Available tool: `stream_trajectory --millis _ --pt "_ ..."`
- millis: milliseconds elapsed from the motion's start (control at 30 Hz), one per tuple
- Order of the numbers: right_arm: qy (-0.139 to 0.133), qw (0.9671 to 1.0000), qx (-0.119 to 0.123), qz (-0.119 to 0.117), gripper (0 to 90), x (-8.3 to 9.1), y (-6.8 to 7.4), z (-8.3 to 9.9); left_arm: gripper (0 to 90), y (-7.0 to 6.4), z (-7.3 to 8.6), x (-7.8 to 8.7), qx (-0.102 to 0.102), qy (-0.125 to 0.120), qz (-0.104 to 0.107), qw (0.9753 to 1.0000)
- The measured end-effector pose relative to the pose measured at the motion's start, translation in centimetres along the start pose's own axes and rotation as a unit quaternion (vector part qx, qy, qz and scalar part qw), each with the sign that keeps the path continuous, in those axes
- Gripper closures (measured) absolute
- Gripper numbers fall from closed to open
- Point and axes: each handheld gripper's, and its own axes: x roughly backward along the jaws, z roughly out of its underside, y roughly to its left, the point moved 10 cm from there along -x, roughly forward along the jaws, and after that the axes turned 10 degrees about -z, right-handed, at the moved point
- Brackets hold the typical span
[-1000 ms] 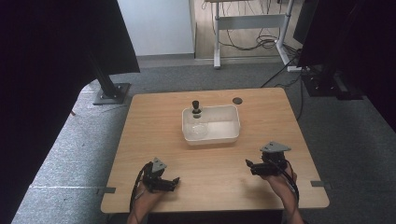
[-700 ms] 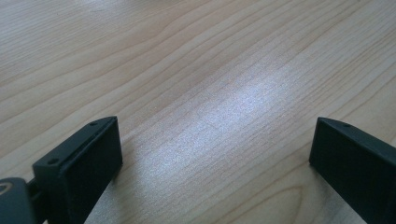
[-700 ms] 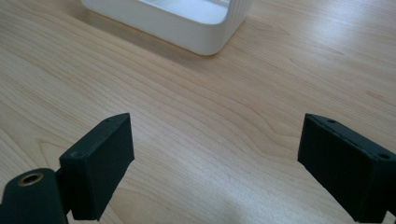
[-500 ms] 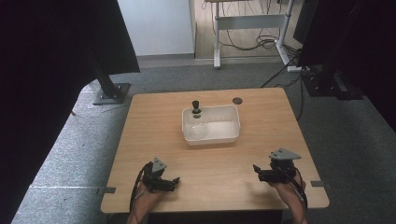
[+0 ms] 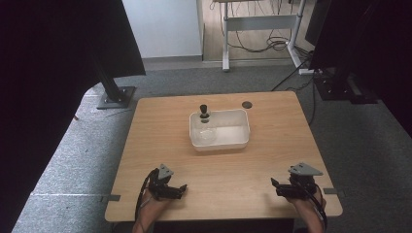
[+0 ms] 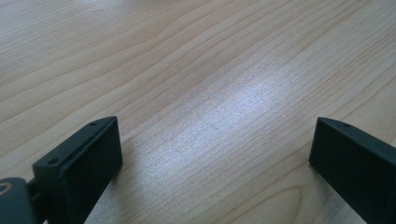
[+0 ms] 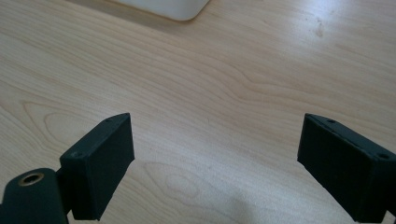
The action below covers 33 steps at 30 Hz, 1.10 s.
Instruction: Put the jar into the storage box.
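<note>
A white plastic tub (image 5: 220, 129) is sitting on the wooden table (image 5: 160, 121), well ahead of both hands. Inside the tub, at its left end, a clear glass or plastic cup or lid (image 5: 207, 135) is lying near the front wall, and a small dark upright piece with a knob top (image 5: 204, 111) is standing against the back wall; what that piece is cannot be told at this size.

The left tool (image 5: 180, 189) is resting low on the table, near the table edge closest to the person and well apart from the tub, with its jaws standing wide apart over bare wood in the left gripper view (image 6: 212, 154). The right tool (image 5: 277, 187) is likewise lying near that edge, off to the tub's right-front, jaws spread wide and holding nothing; the right gripper view (image 7: 215, 158) is showing a rounded corner of the tub (image 7: 163, 7) ahead of it.

The tub is probably light and stiff, with smooth walls that could slip; pinching the thin rim on a long side looks the safest hold. The clear piece is likely fragile and slick, so a gentle grip across its edge would suit it. The dark piece offers its knob.

Compared with a second ago, the right tool is now sitting farther from the tub, drawn back and outward toward the table's near right corner, while the left tool is staying where it was.
</note>
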Motion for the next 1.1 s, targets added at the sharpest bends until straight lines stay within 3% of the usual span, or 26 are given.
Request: stream_trajectory --millis 533,1000,1100 --pt "0.022 0.9997 -0.014 -0.001 9.9 -0.9 0.4 2.6 2.1 0.0 0.0 0.0 0.0 0.0 0.0 1.0" --pt "0.057 0.9982 -0.017 -0.006 9.5 -2.3 1.0 4.8 2.1 0.0 0.0 0.0 0.0 0.0 0.0 1.0" --pt "0.053 0.9983 -0.024 -0.01 9.3 -2.3 1.1 4.9 2.1 0.0 0.0 0.0 0.0 0.0 0.0 1.0"
